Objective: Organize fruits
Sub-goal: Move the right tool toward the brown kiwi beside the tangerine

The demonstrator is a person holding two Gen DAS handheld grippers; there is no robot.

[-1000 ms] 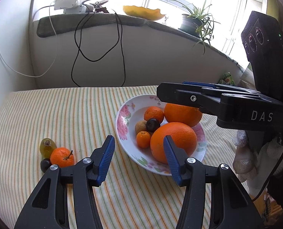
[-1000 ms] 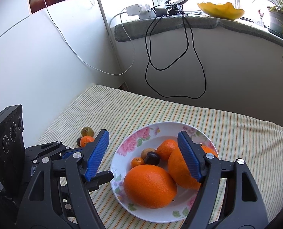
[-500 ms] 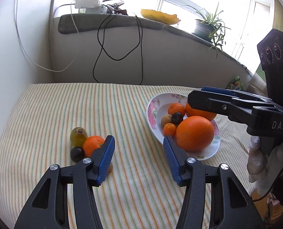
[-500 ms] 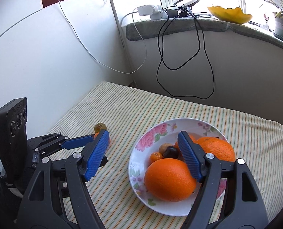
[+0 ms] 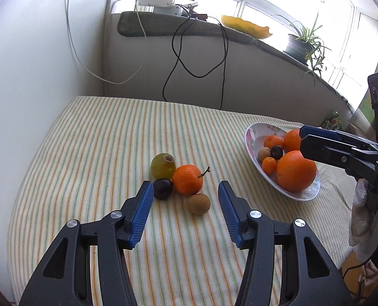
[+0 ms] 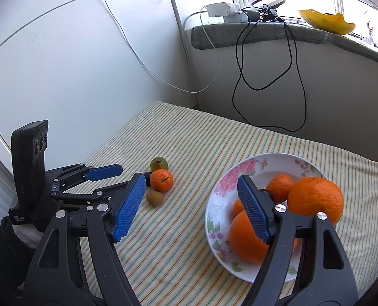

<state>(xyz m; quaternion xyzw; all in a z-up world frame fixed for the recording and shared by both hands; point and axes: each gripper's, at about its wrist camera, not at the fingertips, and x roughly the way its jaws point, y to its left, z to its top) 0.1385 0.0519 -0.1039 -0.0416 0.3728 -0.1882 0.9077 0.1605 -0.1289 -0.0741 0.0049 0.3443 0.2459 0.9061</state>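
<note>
Four loose fruits lay clustered on the striped cloth [image 5: 92, 153]: a green pear [image 5: 162, 166], a tangerine [image 5: 188, 179], a dark plum [image 5: 163, 188] and a kiwi [image 5: 198, 204], left of the flowered plate [image 6: 220, 186] of oranges [image 6: 315, 199]. Left gripper [image 5: 186, 191] hovered released just before the cluster, grasping nothing. Right gripper [image 6: 191, 191] stood released at the plate's near edge, likewise empty.

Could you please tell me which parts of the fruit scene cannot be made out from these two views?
- Right wrist view: the small dark plum is mostly hidden behind the stemmed orange mandarin.
- Right wrist view: the right gripper finger covers small fruits in the floral white plate.
- Left wrist view: that gripper hides the plate's far rim.
</note>
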